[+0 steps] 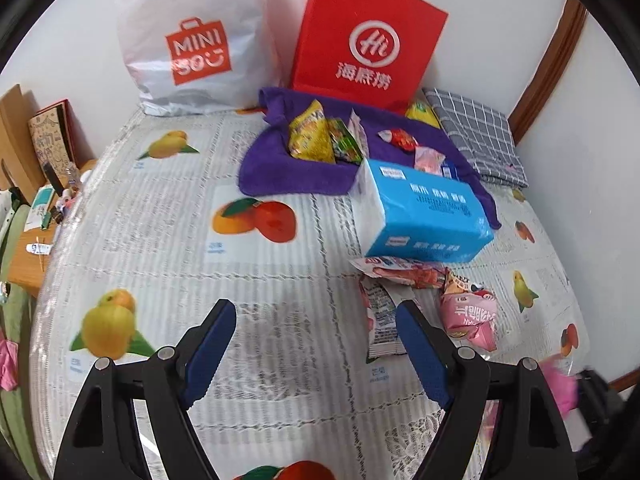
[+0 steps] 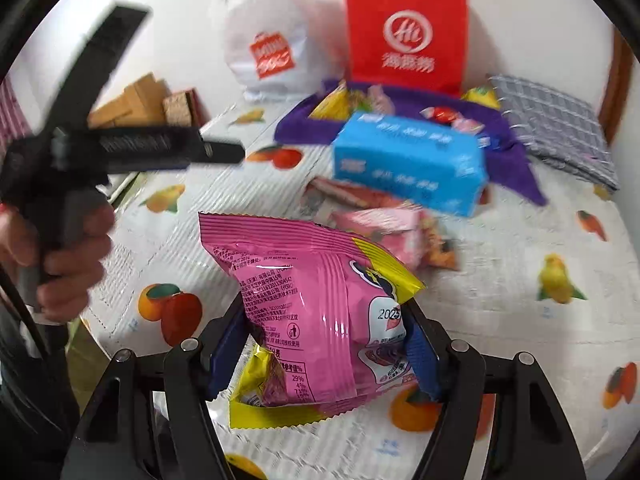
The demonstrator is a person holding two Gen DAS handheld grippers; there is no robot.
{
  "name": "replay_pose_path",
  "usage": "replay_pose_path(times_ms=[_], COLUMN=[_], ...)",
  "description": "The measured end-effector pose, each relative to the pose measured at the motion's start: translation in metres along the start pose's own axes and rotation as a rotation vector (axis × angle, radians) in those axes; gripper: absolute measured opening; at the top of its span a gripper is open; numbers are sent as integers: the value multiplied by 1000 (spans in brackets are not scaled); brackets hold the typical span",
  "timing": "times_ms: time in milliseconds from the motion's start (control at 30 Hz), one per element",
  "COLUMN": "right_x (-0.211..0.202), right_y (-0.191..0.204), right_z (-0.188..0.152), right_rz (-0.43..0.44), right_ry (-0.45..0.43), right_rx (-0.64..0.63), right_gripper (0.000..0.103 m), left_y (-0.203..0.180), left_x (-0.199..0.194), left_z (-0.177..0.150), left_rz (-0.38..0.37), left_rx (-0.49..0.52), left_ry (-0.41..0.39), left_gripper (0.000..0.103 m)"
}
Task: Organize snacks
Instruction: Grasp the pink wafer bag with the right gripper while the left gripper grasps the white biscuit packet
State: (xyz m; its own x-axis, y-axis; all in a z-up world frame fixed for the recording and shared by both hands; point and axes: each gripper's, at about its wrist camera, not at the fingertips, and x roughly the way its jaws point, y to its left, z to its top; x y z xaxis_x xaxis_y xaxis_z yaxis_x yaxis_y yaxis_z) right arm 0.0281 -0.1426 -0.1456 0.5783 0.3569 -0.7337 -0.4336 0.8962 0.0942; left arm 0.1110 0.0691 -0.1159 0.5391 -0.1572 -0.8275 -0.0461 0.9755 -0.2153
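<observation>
My right gripper [image 2: 326, 336] is shut on a pink and yellow snack bag [image 2: 308, 300] and holds it above the fruit-print tablecloth [image 2: 500, 320]. My left gripper [image 1: 316, 320] is open and empty, low over the cloth [image 1: 160, 240]; it also shows in the right wrist view [image 2: 224, 152] at the left, held by a hand. Loose pink snack packets [image 1: 468, 312] lie just right of its right finger, in front of a blue tissue pack [image 1: 424, 212]. More snacks, among them a yellow bag [image 1: 308, 136], lie on a purple towel [image 1: 280, 172] behind.
A white MINISO bag [image 1: 196, 40] and a red paper bag [image 1: 368, 36] stand against the back wall. A grey checked cloth [image 1: 480, 136] lies at the back right. A side table with books [image 1: 44, 148] is at the left edge.
</observation>
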Motion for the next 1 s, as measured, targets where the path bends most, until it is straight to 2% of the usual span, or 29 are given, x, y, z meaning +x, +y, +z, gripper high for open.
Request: replay_pose_path(times_ms=[100, 267, 467, 700, 900, 1000], right_x=[-17, -38, -34, -28, -22, -20], right_y=[-18, -58, -103, -125, -128, -127], right_z=[-4, -9, -19, -23, -24, -23], right_rz=[-16, -100, -127, -127, -129, -128], right_ry=[-31, -91, -82, -76, -61, -45], right_rx=[36, 103, 211, 261, 267, 266], right_gripper=[71, 71, 71, 71, 71, 71], left_y=[-11, -31, -43, -47, -51, -50], left_x=[16, 42, 57, 65, 72, 73], left_z=[-2, -7, -7, -2, -4, -7], left_rz=[-7, 5, 3, 1, -12, -33], left_rx=[4, 40, 50, 59, 78, 78], left_ry=[30, 75, 96, 104, 110, 112], left_gripper=[81, 81, 81, 81, 79, 70])
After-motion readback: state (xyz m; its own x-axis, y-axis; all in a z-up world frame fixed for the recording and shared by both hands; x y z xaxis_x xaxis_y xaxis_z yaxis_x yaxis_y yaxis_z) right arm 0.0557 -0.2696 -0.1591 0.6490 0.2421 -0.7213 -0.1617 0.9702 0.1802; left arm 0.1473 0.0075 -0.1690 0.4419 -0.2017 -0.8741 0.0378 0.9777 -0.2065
